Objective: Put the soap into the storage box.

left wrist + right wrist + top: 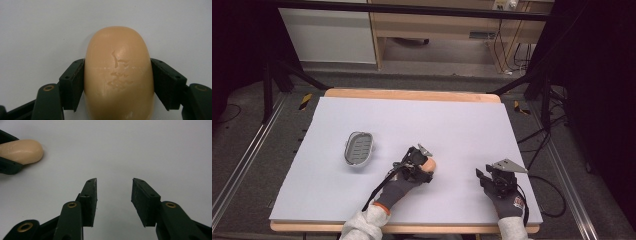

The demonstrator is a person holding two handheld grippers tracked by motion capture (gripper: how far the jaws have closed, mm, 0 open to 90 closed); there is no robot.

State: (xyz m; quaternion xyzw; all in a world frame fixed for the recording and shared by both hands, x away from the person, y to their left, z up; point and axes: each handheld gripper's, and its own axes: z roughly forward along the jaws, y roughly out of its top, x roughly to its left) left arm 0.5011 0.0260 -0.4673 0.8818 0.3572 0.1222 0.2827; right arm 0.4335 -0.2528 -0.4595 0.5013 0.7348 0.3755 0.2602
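A peach-coloured bar of soap point(118, 75) with stamped marks on its top lies low over the white table, and my left gripper point(117, 85) is shut on its two long sides. In the high view that left gripper point(421, 164) sits near the table's middle front with the soap point(430, 165) poking out at its right. My right gripper point(114, 200) stands open over bare table with nothing between its jaws; it is at the front right point(488, 176). The soap point(21, 151) shows at the far left of the right gripper view.
A grey oval soap dish point(359, 148) with a slotted bottom lies on the table left of my left gripper, a short way off. The white table top point(412, 120) has a wooden rim. Black stand legs and cables lie on the floor beyond and to the right.
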